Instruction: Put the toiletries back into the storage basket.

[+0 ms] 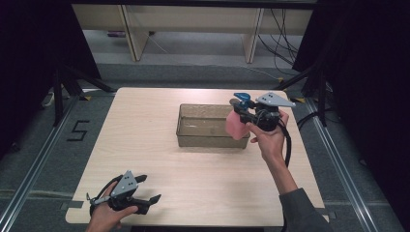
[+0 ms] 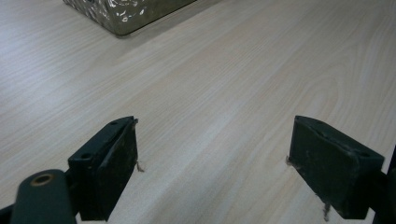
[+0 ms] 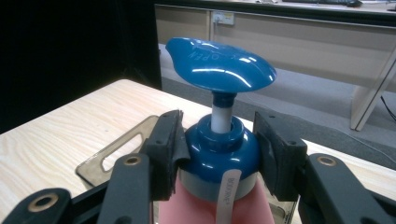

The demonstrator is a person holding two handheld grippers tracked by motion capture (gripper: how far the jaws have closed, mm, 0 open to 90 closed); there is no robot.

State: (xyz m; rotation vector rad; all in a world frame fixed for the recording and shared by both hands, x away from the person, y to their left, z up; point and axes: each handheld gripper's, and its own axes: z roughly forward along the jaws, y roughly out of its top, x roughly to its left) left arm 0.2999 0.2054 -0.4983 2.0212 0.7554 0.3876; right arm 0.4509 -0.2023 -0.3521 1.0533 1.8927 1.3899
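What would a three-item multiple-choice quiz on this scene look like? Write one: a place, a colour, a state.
1. Where is the pink pump bottle?
A. at the clear tub's right end
B. at the table's near left corner
C. on the floor

2. What colour is the bottle's pump head?
A. red
B. blue
C. white

3. How do the left gripper jaws stand?
A. shut on a cloth
B. shut on the tub
C. open, nothing between

Key: 1 A, the right gripper holds it by the clear tub; 2 B, blue cap; 3 C, bare table between the jaws.
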